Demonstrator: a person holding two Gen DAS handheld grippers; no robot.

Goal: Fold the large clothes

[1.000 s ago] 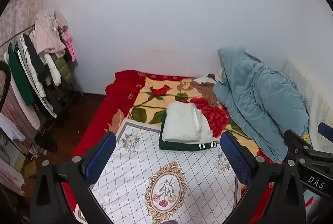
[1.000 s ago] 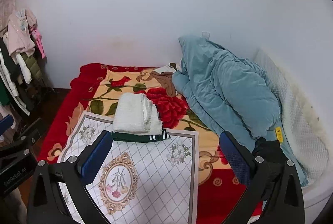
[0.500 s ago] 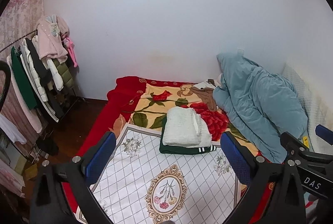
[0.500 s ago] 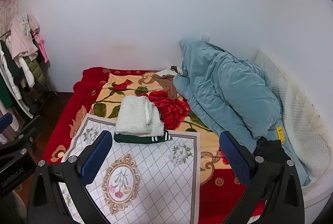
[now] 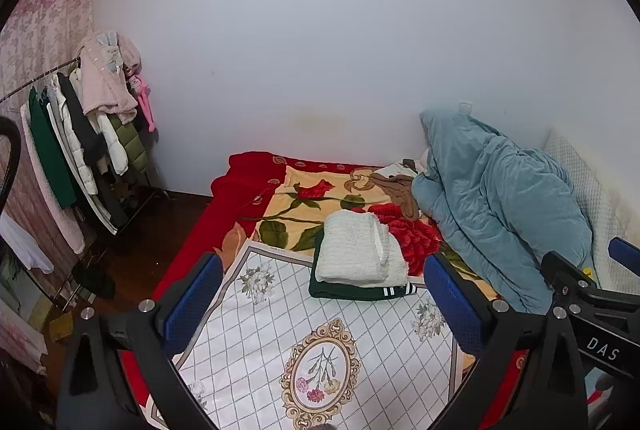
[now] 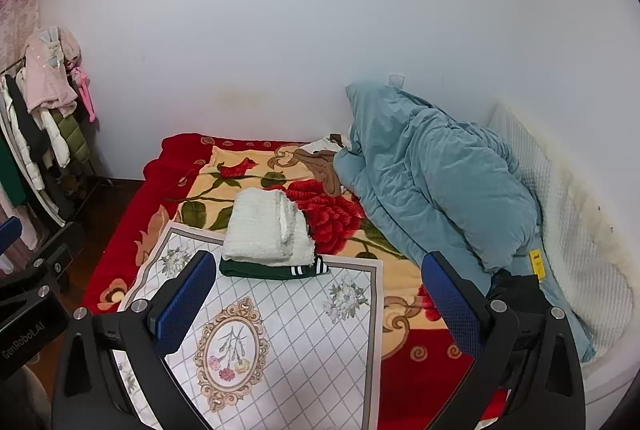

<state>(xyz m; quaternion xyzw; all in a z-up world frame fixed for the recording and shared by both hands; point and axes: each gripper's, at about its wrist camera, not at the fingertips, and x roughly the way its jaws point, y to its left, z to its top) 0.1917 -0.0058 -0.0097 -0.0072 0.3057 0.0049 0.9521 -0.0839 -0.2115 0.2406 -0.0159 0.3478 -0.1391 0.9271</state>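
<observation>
A folded white fluffy garment [image 5: 356, 250] lies on a folded dark green garment with white stripes [image 5: 356, 292] at the far edge of a white checked mat [image 5: 320, 350] on the bed. The stack also shows in the right wrist view [image 6: 268, 230], with the green garment [image 6: 276, 270] under it and the mat [image 6: 304, 342] in front. My left gripper [image 5: 322, 294] is open and empty, held above the mat short of the stack. My right gripper [image 6: 318, 290] is open and empty, also above the mat.
A red floral blanket [image 5: 304, 198] covers the bed. A bunched teal duvet [image 5: 500, 206] and brown garment [image 5: 400, 190] lie at the right. A clothes rack [image 5: 80, 150] stands at the left on a dark floor. A black item [image 6: 516, 290] lies by the duvet.
Both views have risen and pulled back a little; the stack sits lower in frame and more wall shows. Nothing on the bed has moved.
</observation>
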